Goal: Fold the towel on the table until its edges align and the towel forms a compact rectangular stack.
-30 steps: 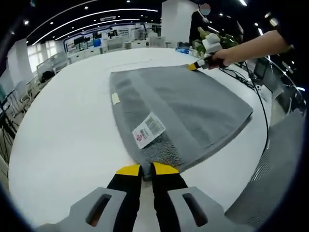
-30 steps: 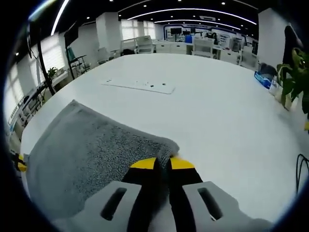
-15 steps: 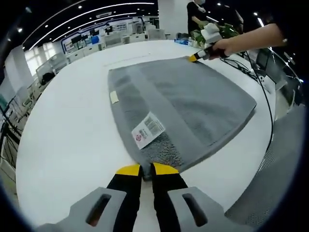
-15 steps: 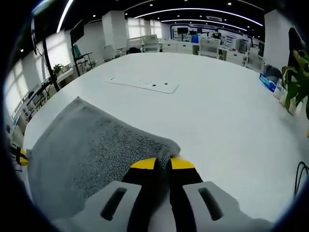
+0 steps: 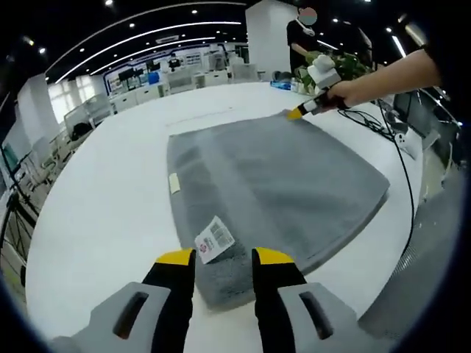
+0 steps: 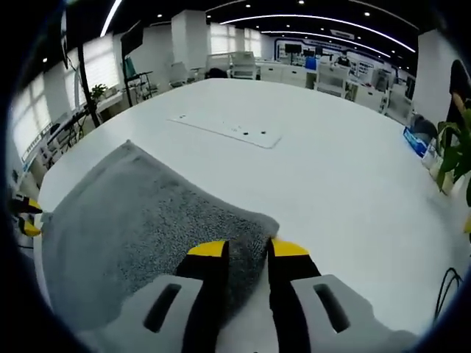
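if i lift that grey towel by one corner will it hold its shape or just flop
Probably flop: the grey towel lies limp and flat on the white table, its doubled layers sagging at the edges. The looped pile looks grippy, so it likely drags rather than slides.

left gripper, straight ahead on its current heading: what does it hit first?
The grey towel. The left gripper has its jaws open around the near corner, so it would probably push further onto that cloth by the white label. Depth is uncertain.

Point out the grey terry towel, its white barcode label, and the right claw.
Grey terry towel (image 5: 287,176), left gripper view, open middle.
White barcode label (image 5: 214,239), left gripper view, centre.
Right claw (image 6: 246,248), right gripper view, between fingertips.
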{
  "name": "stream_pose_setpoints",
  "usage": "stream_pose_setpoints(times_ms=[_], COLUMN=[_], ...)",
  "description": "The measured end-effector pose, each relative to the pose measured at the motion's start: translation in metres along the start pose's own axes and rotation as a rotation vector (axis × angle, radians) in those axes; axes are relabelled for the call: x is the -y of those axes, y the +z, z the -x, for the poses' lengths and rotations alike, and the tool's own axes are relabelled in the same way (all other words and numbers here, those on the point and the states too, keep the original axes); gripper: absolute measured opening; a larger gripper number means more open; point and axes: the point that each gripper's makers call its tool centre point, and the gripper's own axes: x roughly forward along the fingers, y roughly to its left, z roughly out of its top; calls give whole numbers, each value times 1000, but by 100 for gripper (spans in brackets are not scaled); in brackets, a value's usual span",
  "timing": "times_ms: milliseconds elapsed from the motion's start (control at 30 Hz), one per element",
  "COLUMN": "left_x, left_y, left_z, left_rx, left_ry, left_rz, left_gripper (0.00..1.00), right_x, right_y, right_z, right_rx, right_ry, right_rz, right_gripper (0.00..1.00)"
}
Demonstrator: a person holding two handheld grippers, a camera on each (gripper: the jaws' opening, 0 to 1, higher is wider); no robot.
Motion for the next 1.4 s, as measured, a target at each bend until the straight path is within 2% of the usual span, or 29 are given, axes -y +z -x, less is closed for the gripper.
stream_pose_setpoints(times_ms=[100, 267, 367, 633, 700, 800, 967, 1067, 1167, 1300, 1333, 1400], left_x=[13, 35, 57, 117, 131, 161, 190, 215, 238, 264, 273, 278], left_y=[16, 29, 40, 54, 56, 59, 61, 64, 64, 63, 60, 58], left_z=[-1, -10, -17, -38, -40, -42, -46, -46, -46, -48, -47, -48], left_rx=[48, 58, 70, 73, 71, 75, 73, 77, 80, 83, 83, 81], left_ry=[-23, -71, -115, -250, -284, -359, -420, -492, -554, -615, -649, -652], left_rz=[-19, -26, -63, -151, -173, -218, -255, -273, -307, -354, -369, -370], left_gripper=[36, 41, 41, 42, 42, 42, 41, 33, 31, 25, 24, 24], right_x=[-3, -3, -3, 5, 5, 2, 4, 4, 4, 14, 17, 17], right_y=[0, -3, -3, 0, 1, 11, 15, 14, 11, 7, 6, 4], right_z=[8, 11, 12, 15, 17, 19, 15, 11, 12, 8, 7, 7], right_rx=[7, 14, 22, 36, 39, 80, 71, 65, 56, 42, 42, 41], right_ry=[8, 41, 60, 74, 85, 108, 115, 118, 112, 91, 87, 83], right_rz=[-2, -26, -52, -30, -20, -55, -22, 1, 8, 0, -4, -14], right_gripper=[19, 24, 27, 28, 29, 29, 29, 29, 28, 27, 27, 27])
